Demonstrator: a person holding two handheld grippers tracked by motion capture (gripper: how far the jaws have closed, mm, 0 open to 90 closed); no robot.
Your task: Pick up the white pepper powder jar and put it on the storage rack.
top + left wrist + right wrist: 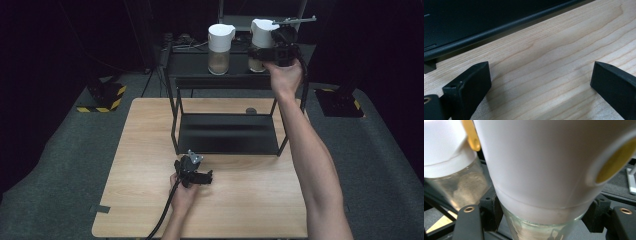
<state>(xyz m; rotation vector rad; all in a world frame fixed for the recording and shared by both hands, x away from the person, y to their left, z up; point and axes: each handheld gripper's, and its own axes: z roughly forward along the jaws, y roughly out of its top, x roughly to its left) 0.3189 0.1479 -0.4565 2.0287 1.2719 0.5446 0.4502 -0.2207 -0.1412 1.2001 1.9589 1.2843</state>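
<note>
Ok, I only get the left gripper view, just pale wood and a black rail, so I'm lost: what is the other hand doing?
Observer: The right tongs are shut on a white-lidded glass jar of pale powder, at the top shelf of the black metal rack.
Operator: Gripped where?
Observer: On the glass, just below the white lid, as the right gripper view shows.
Operator: Anything beside it?
Observer: A second white-lidded glass jar stands to its left on the same shelf, apart from it.
</note>
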